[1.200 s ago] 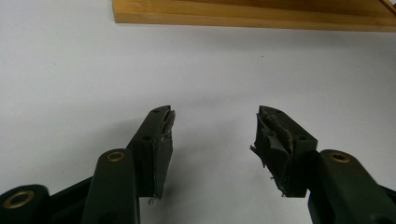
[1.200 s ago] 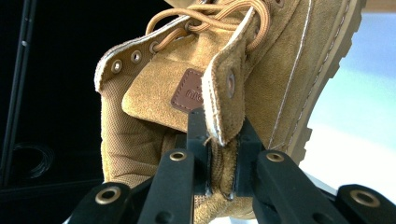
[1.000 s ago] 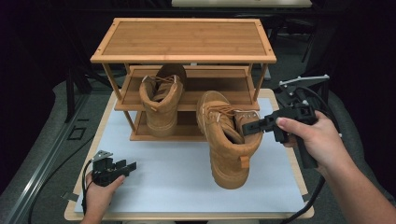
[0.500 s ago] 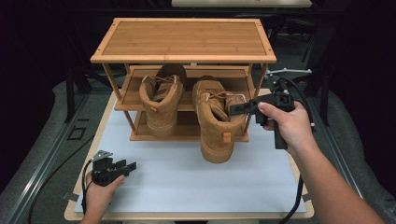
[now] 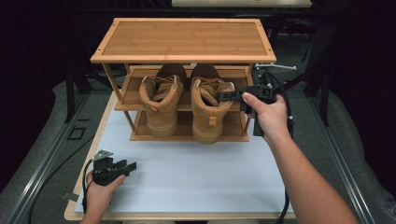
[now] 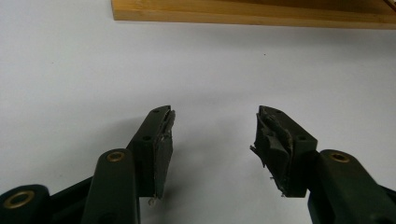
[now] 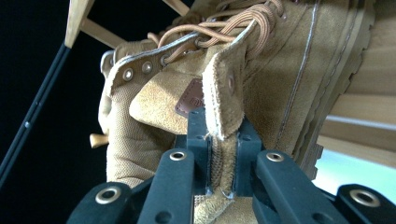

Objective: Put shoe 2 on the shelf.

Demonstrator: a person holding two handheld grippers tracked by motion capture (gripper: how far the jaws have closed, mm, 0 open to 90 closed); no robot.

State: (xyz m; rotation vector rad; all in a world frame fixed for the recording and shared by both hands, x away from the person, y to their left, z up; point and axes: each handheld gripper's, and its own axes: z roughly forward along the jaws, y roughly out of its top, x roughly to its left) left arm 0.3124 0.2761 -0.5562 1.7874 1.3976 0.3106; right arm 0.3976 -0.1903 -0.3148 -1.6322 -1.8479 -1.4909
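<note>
Two tan suede boots stand side by side on the middle shelf of a bamboo shoe rack [image 5: 182, 39]. The left boot [image 5: 161, 103] is free. My right gripper [image 5: 224, 96] is shut on the collar of the right boot [image 5: 208, 112], whose heel end hangs past the shelf's front edge. In the right gripper view the black jaws pinch the boot's suede collar flap [image 7: 219, 107] just below the laces. My left gripper [image 5: 131, 165] lies low on the white mat at the front left, open, with nothing between its fingers [image 6: 156, 144].
The rack stands at the back of a white mat [image 5: 201, 172] on a wooden board. Its lower shelf [image 5: 187, 133] lies under the boots. Black cables trail from both grippers. Dark floor surrounds the table.
My right gripper has carried the right boot from the mat up and back onto the middle shelf, beside the left boot. The left gripper has stayed put.
</note>
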